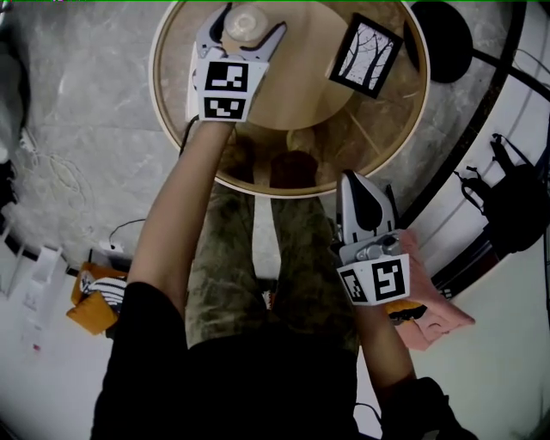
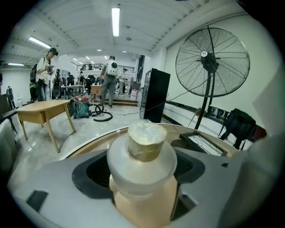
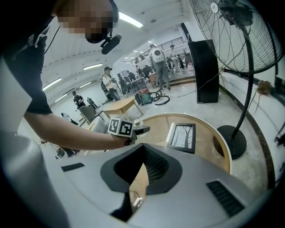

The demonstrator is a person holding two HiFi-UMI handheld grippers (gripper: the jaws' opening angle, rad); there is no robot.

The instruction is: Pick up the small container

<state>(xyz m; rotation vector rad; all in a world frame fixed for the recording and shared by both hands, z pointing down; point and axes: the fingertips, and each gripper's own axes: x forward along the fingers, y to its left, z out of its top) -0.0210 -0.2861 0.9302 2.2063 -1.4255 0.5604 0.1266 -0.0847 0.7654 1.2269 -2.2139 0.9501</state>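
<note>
**Head view: small container stands between the open left jaws**

1. Position. The small container point(image 2: 141, 156) stands on the round wooden table point(image 1: 404, 129), on its far left part as the head view shows it. The left gripper point(image 1: 249, 24) reaches in from the table's near side with one jaw on each side of the container. In the left gripper view the jaws stand wide apart. The dark pads flank the container's broad pale collar and do not clamp it.

2. Right gripper. The right gripper point(image 3: 141, 151) is held off the table's near edge, above the person's legs and well apart from the container. Its jaw tips meet, and nothing is between them.

3. Markings. Each gripper carries a cube with square black-and-white marker patterns. No lettering can be read on the container. Its cap is wrapped in clear film. A framed picture point(image 1: 366, 55) of bare branches lies on the table to the right of the container, apart from it.

4. Orientation. The container is upright. Its long axis is vertical, with the tan cap uppermost and the beige body below the collar.
</note>
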